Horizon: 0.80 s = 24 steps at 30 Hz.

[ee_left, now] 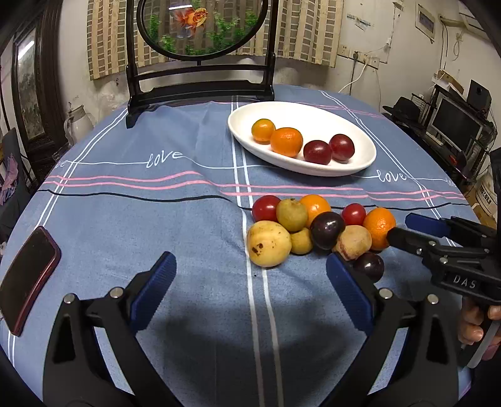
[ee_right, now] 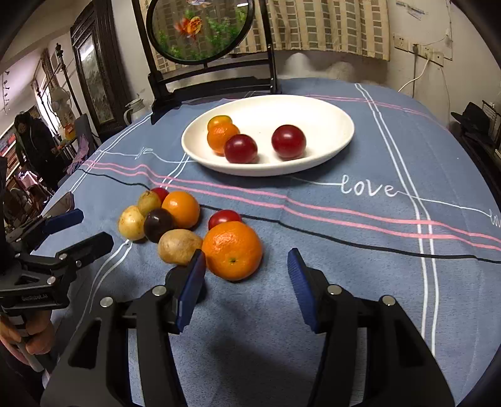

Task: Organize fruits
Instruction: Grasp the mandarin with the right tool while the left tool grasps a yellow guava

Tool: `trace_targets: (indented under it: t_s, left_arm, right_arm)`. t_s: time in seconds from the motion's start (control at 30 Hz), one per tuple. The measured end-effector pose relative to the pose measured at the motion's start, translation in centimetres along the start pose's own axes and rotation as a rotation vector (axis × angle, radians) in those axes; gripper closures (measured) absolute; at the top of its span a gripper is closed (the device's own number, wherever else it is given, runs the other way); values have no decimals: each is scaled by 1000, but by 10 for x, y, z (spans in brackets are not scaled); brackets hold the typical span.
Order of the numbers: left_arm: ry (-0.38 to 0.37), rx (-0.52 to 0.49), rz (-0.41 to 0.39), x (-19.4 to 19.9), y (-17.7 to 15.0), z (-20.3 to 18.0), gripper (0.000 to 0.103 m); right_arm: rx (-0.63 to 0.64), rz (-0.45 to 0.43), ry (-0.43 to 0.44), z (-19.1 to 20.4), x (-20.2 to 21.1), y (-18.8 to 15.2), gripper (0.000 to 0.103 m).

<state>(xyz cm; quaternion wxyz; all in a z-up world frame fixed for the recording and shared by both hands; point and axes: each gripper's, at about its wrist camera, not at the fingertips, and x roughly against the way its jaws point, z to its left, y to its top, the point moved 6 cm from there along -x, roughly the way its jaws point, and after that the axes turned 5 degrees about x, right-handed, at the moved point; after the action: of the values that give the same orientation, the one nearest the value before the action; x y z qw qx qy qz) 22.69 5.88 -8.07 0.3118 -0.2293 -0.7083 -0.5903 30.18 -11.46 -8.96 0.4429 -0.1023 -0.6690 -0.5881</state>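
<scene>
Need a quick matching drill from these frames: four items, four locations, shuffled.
Items:
1. white plate
2. phone
3. big orange
4. goldfish screen

Places:
A. far edge of the table
B. between the right gripper's open fingers
C. holds two oranges and two red fruits
D. near-left on the cloth

Pairs: 1-C, 2-D, 3-B, 4-A

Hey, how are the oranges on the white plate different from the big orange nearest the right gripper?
The two plate oranges lie on the white plate, touching each other; the big orange sits on the tablecloth by the loose fruit pile. The plate oranges look smaller; the rear one has a greenish tinge, the big orange is evenly orange. The open right gripper frames only the big orange. None is gripped.
</scene>
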Motion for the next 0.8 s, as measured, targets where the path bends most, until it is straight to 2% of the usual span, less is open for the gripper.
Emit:
trace_targets:
  t_s: [0.5, 0.67, 0.8]
  left_arm:
    - [-7, -47, -3, 1, -3, -10, 5]
    - [-8, -46, -2, 1, -3, -10, 5]
    - [-10, -49, 1, 0, -4, -10, 5]
  right_arm:
    - [44, 26, -13, 8, -16, -1, 48]
    - [47, 20, 11, 10, -16, -1, 58]
    - [47, 17, 10, 10, -15, -1, 60]
